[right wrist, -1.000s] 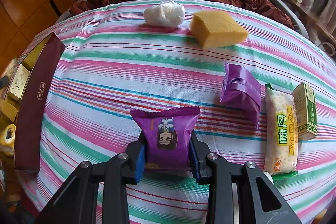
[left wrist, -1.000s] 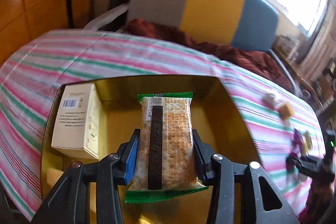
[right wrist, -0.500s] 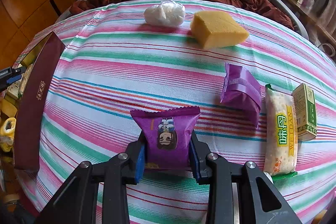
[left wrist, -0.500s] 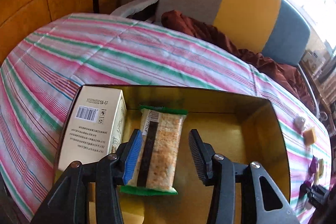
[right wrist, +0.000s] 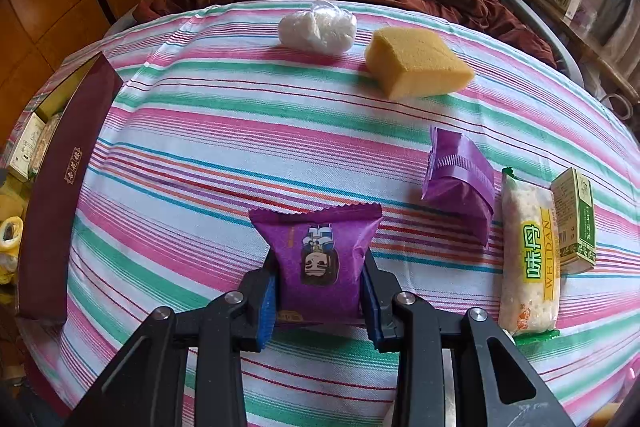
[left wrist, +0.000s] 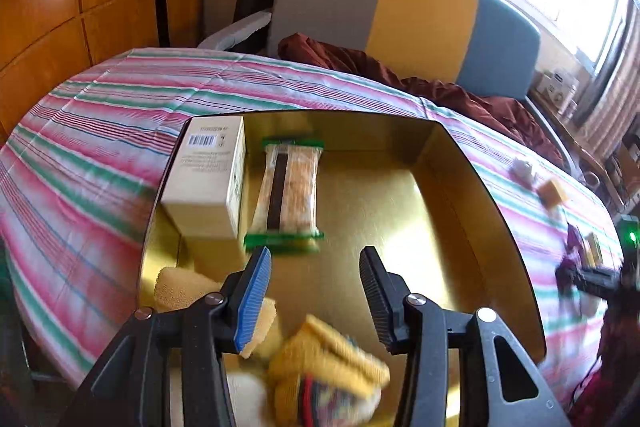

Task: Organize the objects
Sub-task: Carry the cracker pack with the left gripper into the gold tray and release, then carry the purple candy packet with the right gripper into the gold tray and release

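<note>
Left gripper (left wrist: 314,291): jaws apart, nothing held; cracker pack (left wrist: 286,197) lying in gold tray (left wrist: 460,187) beside white box (left wrist: 208,175). Right gripper (right wrist: 320,291): jaws clamped on purple snack pack (right wrist: 318,259) at tablecloth (right wrist: 224,155). Step judged: placement done. Next required: purple pack carried to tray.

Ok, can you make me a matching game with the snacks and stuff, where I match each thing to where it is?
Things:
1. purple cartoon packet
2. cream box with barcode
3. yellow sponge
4. green box

Places:
A. in the gold tray, beside the cracker packet
B. on the striped cloth, next to the white bag
C. squeezed in the right tongs
D. on the cloth beside the long WEIDAN packet

Pairs: 1-C, 2-A, 3-B, 4-D
</note>
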The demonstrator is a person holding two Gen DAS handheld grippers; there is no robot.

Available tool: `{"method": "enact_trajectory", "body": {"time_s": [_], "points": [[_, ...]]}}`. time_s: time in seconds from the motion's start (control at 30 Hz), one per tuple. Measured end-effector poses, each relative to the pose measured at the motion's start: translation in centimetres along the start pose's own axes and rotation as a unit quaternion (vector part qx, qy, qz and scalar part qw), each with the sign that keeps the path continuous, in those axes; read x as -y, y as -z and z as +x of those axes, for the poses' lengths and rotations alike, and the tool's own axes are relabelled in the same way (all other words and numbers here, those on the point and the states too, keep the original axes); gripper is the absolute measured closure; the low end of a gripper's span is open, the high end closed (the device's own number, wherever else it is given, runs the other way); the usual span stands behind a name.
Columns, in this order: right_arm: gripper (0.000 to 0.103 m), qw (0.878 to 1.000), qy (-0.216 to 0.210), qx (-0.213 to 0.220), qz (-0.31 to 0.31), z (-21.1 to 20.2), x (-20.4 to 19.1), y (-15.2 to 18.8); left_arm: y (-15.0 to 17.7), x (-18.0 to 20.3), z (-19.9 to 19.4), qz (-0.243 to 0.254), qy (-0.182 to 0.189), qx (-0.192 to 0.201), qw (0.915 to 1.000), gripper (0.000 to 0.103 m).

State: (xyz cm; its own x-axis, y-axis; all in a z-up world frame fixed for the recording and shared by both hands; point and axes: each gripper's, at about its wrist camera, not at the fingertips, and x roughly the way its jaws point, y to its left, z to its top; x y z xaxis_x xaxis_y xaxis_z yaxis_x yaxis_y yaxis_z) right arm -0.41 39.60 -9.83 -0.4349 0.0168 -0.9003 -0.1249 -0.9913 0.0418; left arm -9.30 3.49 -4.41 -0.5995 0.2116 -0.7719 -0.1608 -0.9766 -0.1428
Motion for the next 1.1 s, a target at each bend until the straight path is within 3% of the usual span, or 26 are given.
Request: {"method": "enact_trajectory", "body": {"time_s": [0.27, 0.4, 0.53, 0.7, 0.9, 1.1], "points": [[0.069, 0.999, 0.025, -0.015, 0.013, -0.5, -0.3, -0.8, 2.1, -1.1, -3.1, 0.018, -0.009, 0.026, 0.9995, 0.057], [0.069, 1.000, 0.010, 0.018, 0.022, -3.5, -1.8, -1.9, 2.2, -2.2, -3.9, 0.012, -0.020, 0.037, 0.9991, 0.057], [0.069, 0.997, -0.039, 0.059, -0.008, -6.7, -6.6, -3.5, 2.6, -3.3, -4.1, 0.001, -0.021, 0.035, 0.9992, 0.057], [0.069, 0.990, -0.096, 0.078, -0.063, -8.1, -14.9, -4.6, 3.0, -4.5, -4.3, -0.010, -0.020, 0.035, 0.9991, 0.057], [0.069, 0.980, -0.157, 0.060, -0.107, -6.6, -23.2, -4.8, 3.6, -6.5, -4.6, -0.033, -0.021, 0.033, 0.9987, 0.057], [0.068, 0.975, -0.187, 0.018, -0.121, -2.9, -29.7, -4.7, 4.0, -9.2, -5.1, -0.070, -0.033, 0.038, 0.9962, 0.057]]}}
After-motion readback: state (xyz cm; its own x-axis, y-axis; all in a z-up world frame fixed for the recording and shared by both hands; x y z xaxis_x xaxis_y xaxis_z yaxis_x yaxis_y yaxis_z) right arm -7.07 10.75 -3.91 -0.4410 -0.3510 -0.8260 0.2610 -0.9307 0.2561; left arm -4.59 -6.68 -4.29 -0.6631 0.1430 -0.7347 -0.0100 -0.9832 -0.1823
